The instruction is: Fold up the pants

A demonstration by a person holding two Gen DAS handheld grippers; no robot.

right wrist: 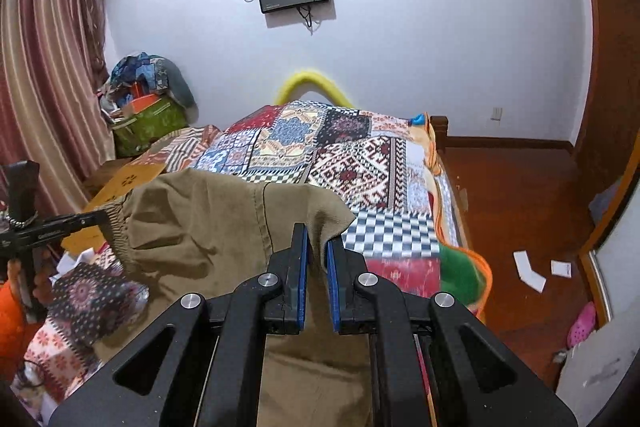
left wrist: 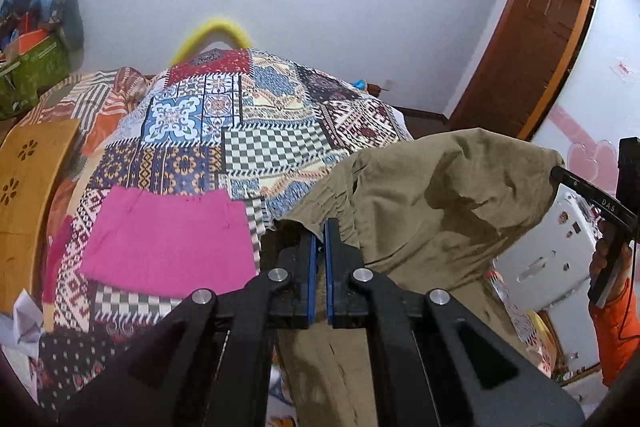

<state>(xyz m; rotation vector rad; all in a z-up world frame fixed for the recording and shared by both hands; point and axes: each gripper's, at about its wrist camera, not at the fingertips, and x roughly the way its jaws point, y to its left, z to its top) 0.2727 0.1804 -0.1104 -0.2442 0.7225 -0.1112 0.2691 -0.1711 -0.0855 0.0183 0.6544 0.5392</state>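
Observation:
The khaki pants [left wrist: 432, 203] hang in the air above the patchwork bed [left wrist: 248, 131], held by their elastic waistband at both ends. My left gripper [left wrist: 320, 231] is shut on one end of the waistband. My right gripper [right wrist: 317, 247] is shut on the other end of the pants [right wrist: 208, 223]. The legs drop below both grippers, out of sight. The right gripper also shows at the right edge of the left wrist view [left wrist: 560, 174], and the left gripper at the left edge of the right wrist view [right wrist: 100, 217].
A folded pink garment [left wrist: 168, 243] lies on the bed [right wrist: 360, 163] near the front. A wooden board [left wrist: 28, 195] stands at the bed's left. Bags [right wrist: 148, 111] pile in the far left corner. Wooden floor [right wrist: 520, 211] with papers lies right of the bed.

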